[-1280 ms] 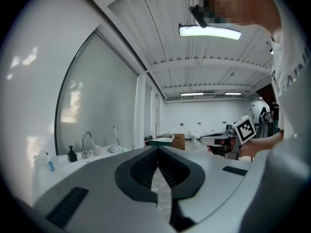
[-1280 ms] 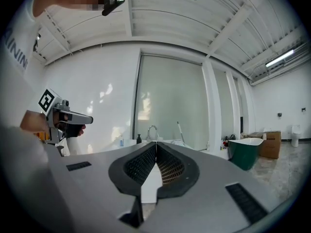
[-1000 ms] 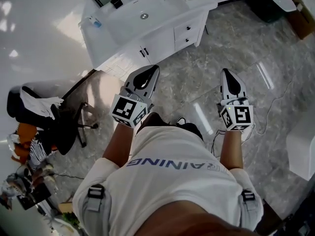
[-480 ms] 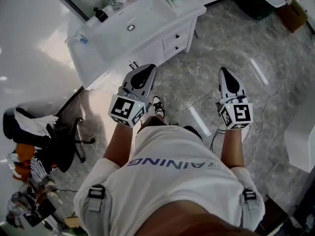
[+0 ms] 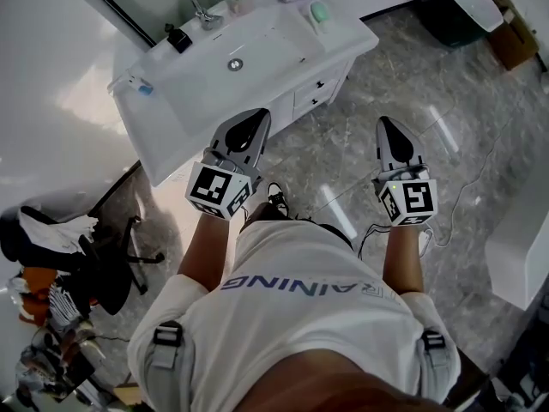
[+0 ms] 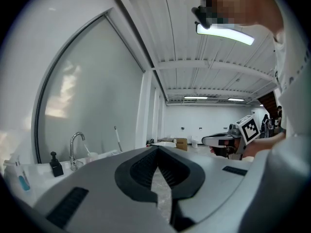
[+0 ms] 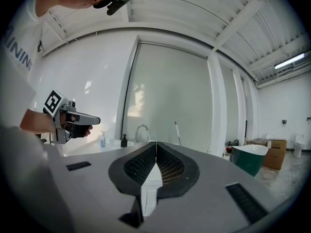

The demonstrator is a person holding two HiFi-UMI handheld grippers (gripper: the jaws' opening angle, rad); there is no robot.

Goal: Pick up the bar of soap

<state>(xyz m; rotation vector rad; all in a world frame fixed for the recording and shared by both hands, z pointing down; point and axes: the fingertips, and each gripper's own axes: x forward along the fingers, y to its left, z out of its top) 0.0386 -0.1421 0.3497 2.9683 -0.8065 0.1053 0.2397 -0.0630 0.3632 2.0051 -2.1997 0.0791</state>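
Faintly, bar of soap (image 5: 319, 11) shows tiny on vanity (image 5: 347, 26).

Distant bar of soap (image 5: 319, 11), details indistinct

White vanity (image 5: 353, 31), green soap (image 5: 319, 11), black bottle (image 5: 178, 38)

A glossy white bench (image 5: 352, 34) with a smooth, shiny basin (image 5: 262, 48) carries a polished chrome metal faucet (image 5: 202, 5) and a pale green bar of soap (image 5: 319, 12) that looks smooth. The floor (image 5: 480, 84) is grey, marble-look stone, polished enough to throw back bright streaks of light. The left hand-held gripper (image 5: 255, 117) and right hand-held gripper (image 5: 383, 124) have matt grey plastic shells and black ribbed pads (image 7: 167, 166). The person's shirt (image 5: 300, 307) is white cloth.
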